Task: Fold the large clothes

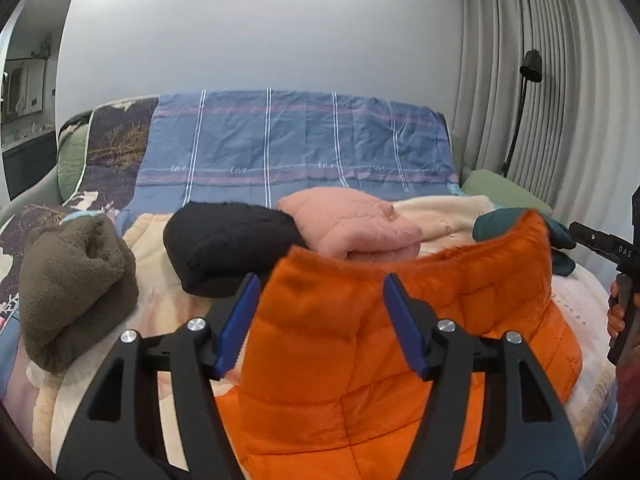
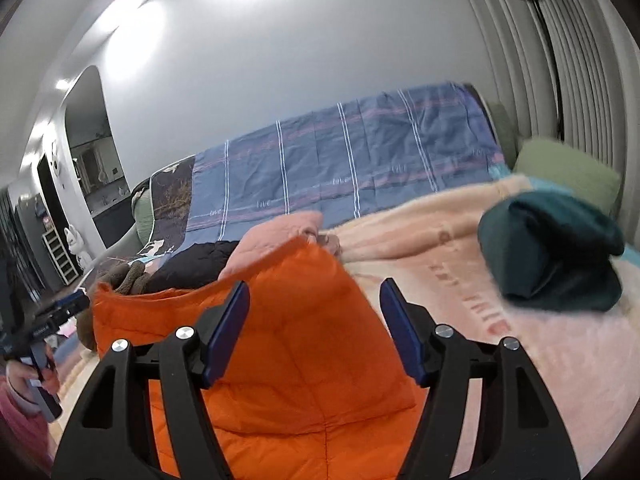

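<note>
While four folded bundles already rest at the far side of the bed [image 1: 576,300], the orange quilted jacket [image 1: 360,340] lies near, half folded. Left gripper [image 1: 318,320] and right gripper [image 2: 314,326] stand wide above it, pressing nothing.
</note>
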`<action>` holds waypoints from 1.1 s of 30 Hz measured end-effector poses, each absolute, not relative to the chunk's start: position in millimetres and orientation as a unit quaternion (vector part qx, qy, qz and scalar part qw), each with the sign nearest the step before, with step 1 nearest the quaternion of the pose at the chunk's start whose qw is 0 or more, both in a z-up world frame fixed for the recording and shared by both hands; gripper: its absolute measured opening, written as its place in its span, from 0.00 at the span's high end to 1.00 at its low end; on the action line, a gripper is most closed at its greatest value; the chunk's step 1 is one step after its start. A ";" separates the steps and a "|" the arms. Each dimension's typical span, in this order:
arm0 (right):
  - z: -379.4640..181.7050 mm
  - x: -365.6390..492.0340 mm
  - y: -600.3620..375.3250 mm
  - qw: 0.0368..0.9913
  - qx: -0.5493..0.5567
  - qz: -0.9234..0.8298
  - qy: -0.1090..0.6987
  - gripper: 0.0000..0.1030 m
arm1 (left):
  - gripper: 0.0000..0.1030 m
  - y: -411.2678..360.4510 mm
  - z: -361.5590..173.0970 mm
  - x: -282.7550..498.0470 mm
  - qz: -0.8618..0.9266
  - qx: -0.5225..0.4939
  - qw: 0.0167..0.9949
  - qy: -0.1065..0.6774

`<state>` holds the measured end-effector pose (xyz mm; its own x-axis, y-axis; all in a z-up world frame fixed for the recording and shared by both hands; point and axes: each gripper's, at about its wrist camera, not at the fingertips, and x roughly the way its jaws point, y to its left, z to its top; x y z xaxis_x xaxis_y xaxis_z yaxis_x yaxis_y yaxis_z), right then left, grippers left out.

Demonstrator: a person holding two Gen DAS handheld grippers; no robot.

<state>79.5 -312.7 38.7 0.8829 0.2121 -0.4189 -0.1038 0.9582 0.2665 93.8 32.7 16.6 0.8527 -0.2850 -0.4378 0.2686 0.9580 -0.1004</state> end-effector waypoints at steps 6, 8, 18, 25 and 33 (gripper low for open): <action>-12.7 112.0 -310.4 0.939 0.109 0.047 0.324 0.34 | 0.34 19.9 -29.7 120.1 -0.110 0.037 0.946 0.304; -41.0 127.2 -312.7 0.920 0.100 0.004 0.380 0.34 | 0.34 18.9 -54.2 129.2 -0.075 0.057 0.935 0.342; -69.8 90.3 -320.8 0.916 0.134 0.022 0.378 0.87 | 0.42 35.9 -105.2 109.3 -0.116 -0.012 0.911 0.395; -76.1 79.7 -319.0 0.916 0.090 -0.008 0.390 0.60 | 0.40 29.8 -93.7 75.3 -0.080 0.041 0.928 0.362; -11.1 97.4 -299.8 0.935 0.127 0.057 0.325 0.42 | 0.42 7.8 -19.9 89.6 -0.135 -0.018 0.946 0.296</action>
